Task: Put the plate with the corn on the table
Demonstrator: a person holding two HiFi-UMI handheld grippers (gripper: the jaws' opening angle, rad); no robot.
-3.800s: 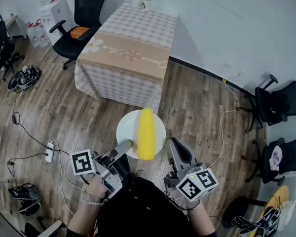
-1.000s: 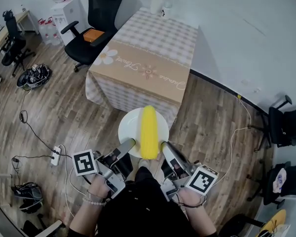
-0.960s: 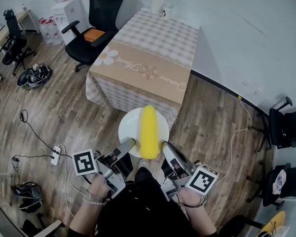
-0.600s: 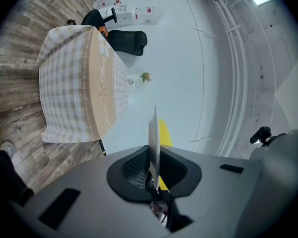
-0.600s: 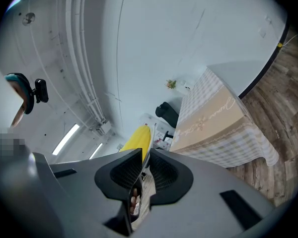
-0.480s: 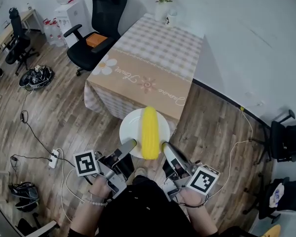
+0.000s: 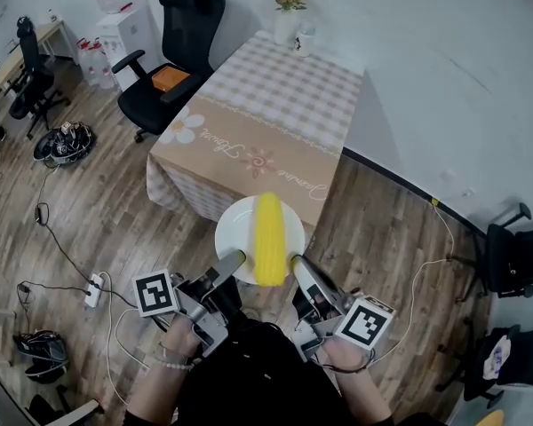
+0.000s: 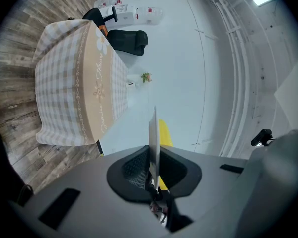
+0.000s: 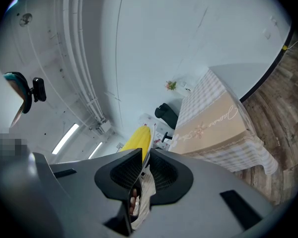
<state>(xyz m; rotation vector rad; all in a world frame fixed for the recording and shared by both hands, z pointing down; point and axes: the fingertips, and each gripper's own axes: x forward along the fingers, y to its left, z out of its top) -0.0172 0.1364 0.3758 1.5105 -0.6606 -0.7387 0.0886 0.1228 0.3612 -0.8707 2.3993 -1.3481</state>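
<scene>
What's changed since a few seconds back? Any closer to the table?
The plate with the corn has been carried toward the table: its far rim now overlaps the table's near edge in the head view, where floor showed between them. The right gripper has closed in onto the plate's rim. Unchanged: the left gripper clamps the opposite rim; the corn lies on the plate.

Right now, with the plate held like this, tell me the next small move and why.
Probably carry the plate forward, level, until it is over the table. The left tool and right tool clamp opposite sides of its rim, the corn lies on it unheld, and the plate appears short of the tabletop.
</scene>
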